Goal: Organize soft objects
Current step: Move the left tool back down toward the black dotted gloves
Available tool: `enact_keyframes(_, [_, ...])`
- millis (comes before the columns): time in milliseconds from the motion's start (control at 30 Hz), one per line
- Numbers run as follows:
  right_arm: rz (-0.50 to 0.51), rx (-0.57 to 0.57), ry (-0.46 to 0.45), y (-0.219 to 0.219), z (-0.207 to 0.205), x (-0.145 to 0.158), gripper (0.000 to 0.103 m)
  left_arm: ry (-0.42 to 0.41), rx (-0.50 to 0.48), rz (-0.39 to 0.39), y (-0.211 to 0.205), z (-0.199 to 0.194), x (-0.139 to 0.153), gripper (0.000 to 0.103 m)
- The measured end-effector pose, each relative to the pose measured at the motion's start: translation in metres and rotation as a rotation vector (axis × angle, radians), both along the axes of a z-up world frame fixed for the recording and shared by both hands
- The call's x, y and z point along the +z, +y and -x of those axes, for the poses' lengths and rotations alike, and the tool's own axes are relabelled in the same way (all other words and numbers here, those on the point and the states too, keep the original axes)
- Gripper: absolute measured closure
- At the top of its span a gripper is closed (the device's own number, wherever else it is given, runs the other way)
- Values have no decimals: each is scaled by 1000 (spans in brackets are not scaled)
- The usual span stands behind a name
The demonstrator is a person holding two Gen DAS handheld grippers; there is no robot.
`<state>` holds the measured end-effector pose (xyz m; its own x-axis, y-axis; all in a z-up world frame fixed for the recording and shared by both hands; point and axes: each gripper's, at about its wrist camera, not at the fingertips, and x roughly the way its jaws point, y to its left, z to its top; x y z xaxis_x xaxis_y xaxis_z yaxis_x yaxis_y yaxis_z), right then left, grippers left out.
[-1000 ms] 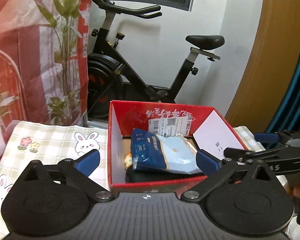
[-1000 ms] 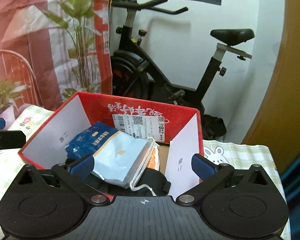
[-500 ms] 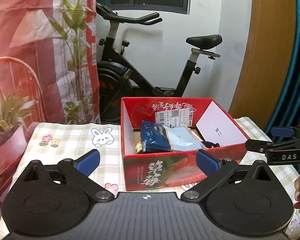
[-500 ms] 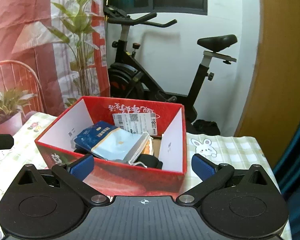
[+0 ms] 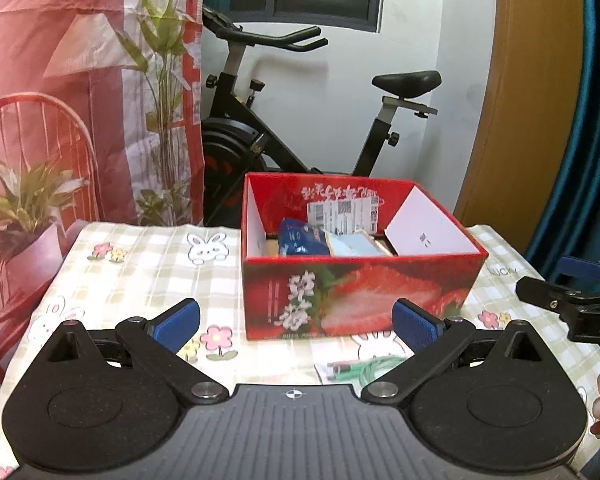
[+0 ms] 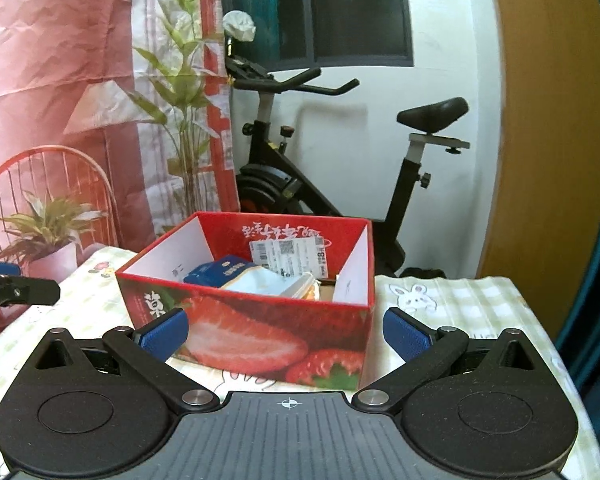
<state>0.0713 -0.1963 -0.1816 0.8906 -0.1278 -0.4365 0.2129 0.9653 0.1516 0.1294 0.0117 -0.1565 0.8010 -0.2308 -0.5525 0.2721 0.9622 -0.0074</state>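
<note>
A table under a checked bunny tablecloth (image 5: pixel 140 264) carries a red strawberry box (image 5: pixel 360 292) and a small green-cabled packet (image 5: pixel 360 368).

Both fisheye views are evenly lit by soft indoor light, probably from overhead; the window (image 6: pixel 340 12) at twelve o'clock is dark. Colours are strong, with a pink cast over the curtain (image 5: pixel 60 80) at nine o'clock. Shadows are faint. Straight lines bow outward at three and nine o'clock, and the corners go black. The right view is slightly soft, with the door edge (image 6: pixel 540 160) smeared. The red box (image 5: pixel 360 292) appears sharp at centre.
</note>
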Motion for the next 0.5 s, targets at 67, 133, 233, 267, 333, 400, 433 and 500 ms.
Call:
enact_keyframes(67, [-14, -7, 0, 4, 9, -6, 0, 2, 5, -5, 2, 7, -5, 0])
enact_keyframes(133, [-15, -8, -3, 9, 18, -12, 0, 4, 14, -17, 3, 16, -12, 0])
enact_keyframes(233, [-6, -11, -1, 19, 32, -24, 0, 24, 23, -11, 7, 26, -22, 0])
enact_keyframes(267, [-5, -9, 3, 22, 35, -27, 0, 30, 26, -9, 8, 28, -25, 0])
enact_keyframes(333, [-1, -2, 22, 27, 41, -36, 0, 42, 31, -8, 10, 33, -31, 0])
enact_keyframes(400, [7, 3, 40, 34, 47, -44, 0, 45, 35, -12, 12, 39, -36, 0])
enact_keyframes(433, [13, 8, 48, 37, 50, -48, 0, 45, 36, -15, 12, 41, -38, 0])
enact_keyframes(500, [26, 14, 60, 42, 56, -53, 0, 40, 39, -22, 14, 45, -42, 0])
